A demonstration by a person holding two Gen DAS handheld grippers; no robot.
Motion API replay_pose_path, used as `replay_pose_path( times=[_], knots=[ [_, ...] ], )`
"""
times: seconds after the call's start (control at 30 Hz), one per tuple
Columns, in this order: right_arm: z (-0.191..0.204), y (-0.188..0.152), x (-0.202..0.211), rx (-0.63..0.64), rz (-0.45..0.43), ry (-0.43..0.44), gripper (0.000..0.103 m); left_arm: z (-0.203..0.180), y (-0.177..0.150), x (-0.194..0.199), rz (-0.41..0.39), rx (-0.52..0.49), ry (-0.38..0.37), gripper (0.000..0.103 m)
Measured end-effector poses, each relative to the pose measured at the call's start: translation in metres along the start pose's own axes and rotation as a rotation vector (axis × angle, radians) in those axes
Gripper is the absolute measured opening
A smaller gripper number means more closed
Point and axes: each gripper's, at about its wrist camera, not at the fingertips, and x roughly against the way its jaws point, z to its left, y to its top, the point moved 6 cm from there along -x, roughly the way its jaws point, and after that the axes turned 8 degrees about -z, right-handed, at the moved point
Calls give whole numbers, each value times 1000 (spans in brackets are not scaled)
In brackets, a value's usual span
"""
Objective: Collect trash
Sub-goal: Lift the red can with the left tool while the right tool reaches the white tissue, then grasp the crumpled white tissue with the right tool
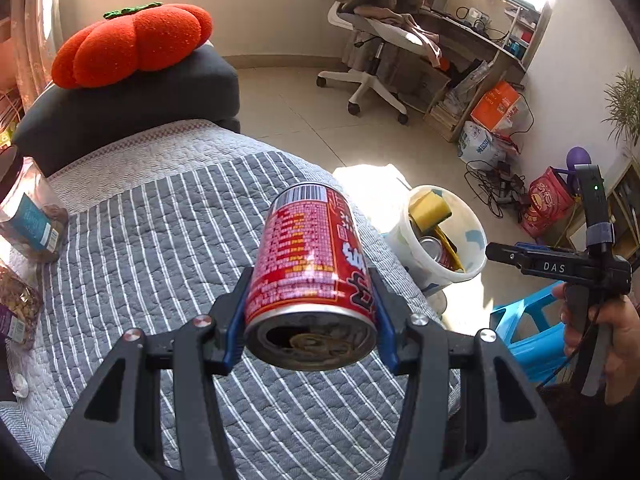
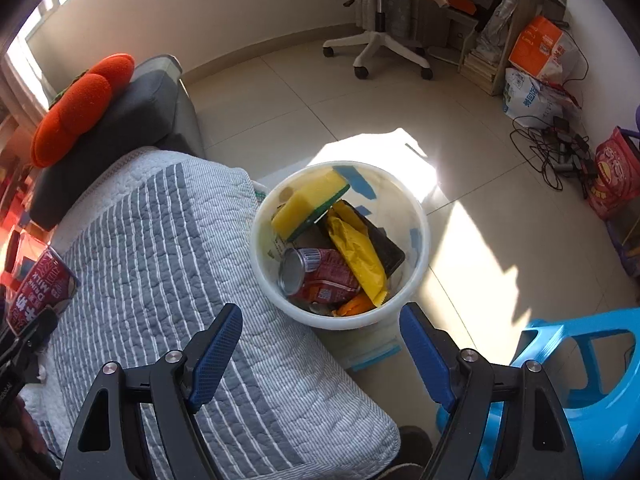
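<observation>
A: Far left of the left wrist view, snack packets (image 1: 30, 220) lie on the striped quilt (image 1: 160, 240). Centre frame, the left gripper (image 1: 310, 312) has its blue pads clamped on a red can (image 1: 316, 264), open end facing the lens, held above the quilt.

B: And the white bucket (image 1: 478, 240) sits right of centre on the floor, just beside the quilt's edge — already holding a sponge and another can.

A: Far right, a hand (image 1: 600, 336) carries the other tool. From the right wrist view, the right gripper (image 2: 320, 344) stands wide apart, nothing between the pads, over the bucket's near rim.

B: Risks?

A: The can is round and slick, gripped on its sides only. I'd judge a quick swing could let it slip and land on the quilt — any dregs spilling out of that open end.

B: And a release short of the rim drops it on the tiles, or clips the blue stool (image 2: 580, 360) at lower right.
</observation>
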Motion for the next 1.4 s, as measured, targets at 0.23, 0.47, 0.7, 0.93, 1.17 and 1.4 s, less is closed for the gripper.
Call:
replay_pose_path(
  times=[0.23, 0.47, 0.7, 0.93, 1.17, 1.4],
  knots=[
    [169, -34, -10, 226, 3, 195, 82, 111, -35, 113, -88, 121, 217, 54],
    [347, -103, -24, 459, 23, 452, 82, 173, -82, 179, -109, 195, 413, 54],
    [484, -174, -48, 679, 24, 652, 76, 216, -112, 208, -101, 290, 529, 54],
    [582, -238, -63, 869, 28, 788, 61, 235, -122, 211, -103, 378, 514, 54],
    [625, -259, -77, 944, -5, 806, 29, 237, -125, 211, -100, 384, 497, 54],
    [609, -243, -70, 943, -4, 790, 24, 237, -124, 213, -108, 373, 508, 54]
  ],
)
